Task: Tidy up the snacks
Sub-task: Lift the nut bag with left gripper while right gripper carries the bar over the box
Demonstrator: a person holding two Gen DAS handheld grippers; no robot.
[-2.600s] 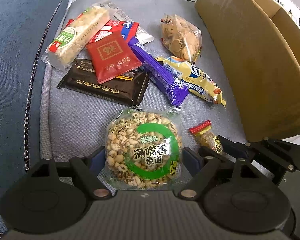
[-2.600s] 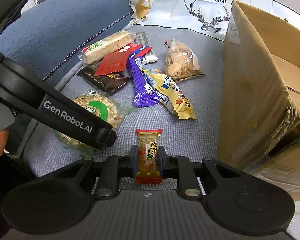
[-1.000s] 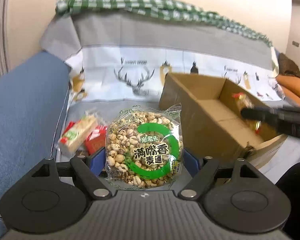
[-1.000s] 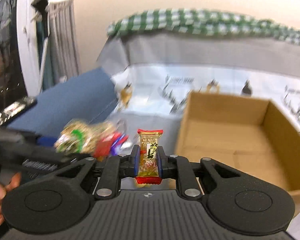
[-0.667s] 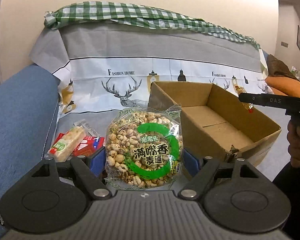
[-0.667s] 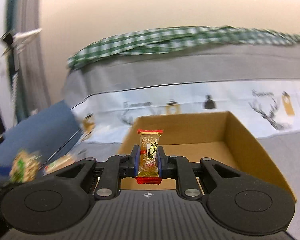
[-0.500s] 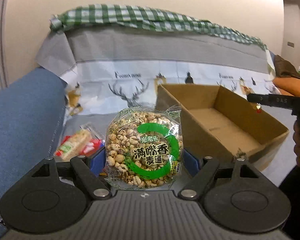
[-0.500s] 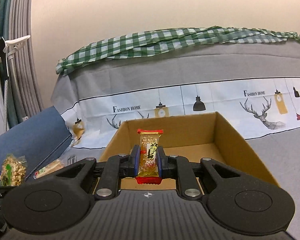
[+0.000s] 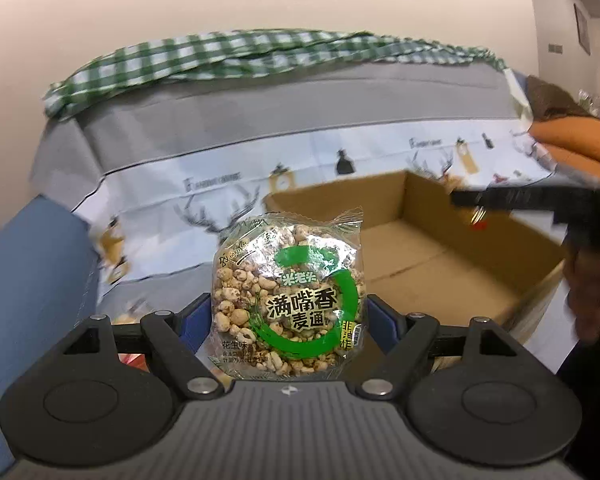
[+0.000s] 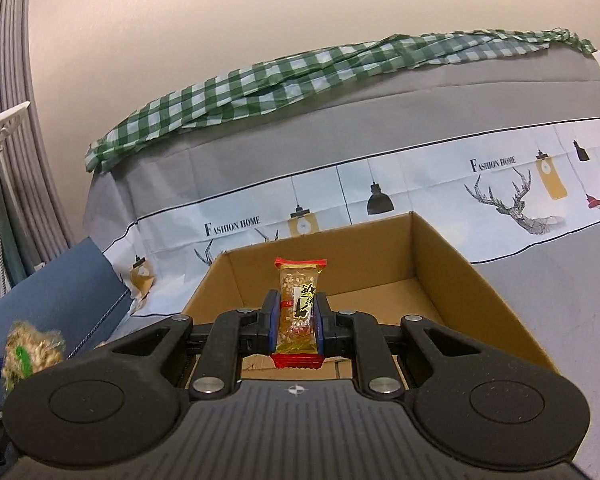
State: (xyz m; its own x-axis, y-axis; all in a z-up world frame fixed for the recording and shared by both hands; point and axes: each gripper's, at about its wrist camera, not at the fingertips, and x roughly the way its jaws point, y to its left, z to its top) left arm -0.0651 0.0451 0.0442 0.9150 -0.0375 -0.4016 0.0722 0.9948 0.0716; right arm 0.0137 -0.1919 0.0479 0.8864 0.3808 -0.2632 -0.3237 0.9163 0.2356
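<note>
My left gripper (image 9: 288,312) is shut on a round puffed-grain snack pack (image 9: 288,296) with a green ring label, held upright in the air. Behind and to its right lies the open cardboard box (image 9: 432,264). In the right wrist view my right gripper (image 10: 297,320) is shut on a small gold candy bar with red ends (image 10: 299,308), held over the near edge of the same box (image 10: 452,288). The box floor looks bare. The other hand's black gripper (image 9: 512,200) shows at the right, over the box, with the candy dangling. The puffed-grain pack (image 10: 28,352) shows blurred at the far left.
The box sits on a grey sofa seat (image 10: 560,280) with a deer-print cover (image 10: 512,196). A green checked cloth (image 10: 300,76) lies along the backrest. A blue armrest (image 9: 24,280) is at the left. A person's hand (image 9: 596,280) is at the right. An orange cushion (image 9: 576,144) lies far right.
My left gripper has swung right and a little up with the puffed-grain pack, so the loose snacks have dropped out of sight. My right gripper has drifted over the box with the candy.
</note>
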